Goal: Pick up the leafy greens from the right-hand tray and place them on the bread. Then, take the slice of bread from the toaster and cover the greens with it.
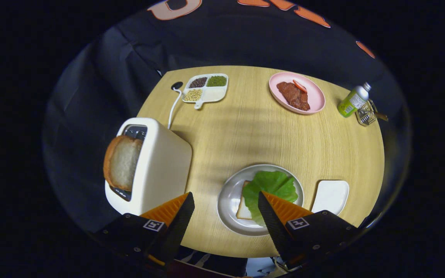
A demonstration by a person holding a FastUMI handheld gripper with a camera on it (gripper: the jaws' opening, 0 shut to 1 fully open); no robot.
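A green leaf (270, 186) lies on a slice of bread (243, 210) in a grey round plate (228, 200), just ahead of my fingers and partly behind the right one. My gripper (226, 202) hangs above the table, open, with nothing between its fingers. To the left stands a white toaster (160, 166) with a second bread slice (122, 162) sticking out of its slot. An empty white tray (331, 196) sits right of the plate.
A round wooden table (253, 127) holds a divided white dish of beans (206, 88) at the back, a pink plate with meat (296, 93), a green bottle (353, 100) and a small wire basket (366, 112). The toaster's cord (173, 104) runs back.
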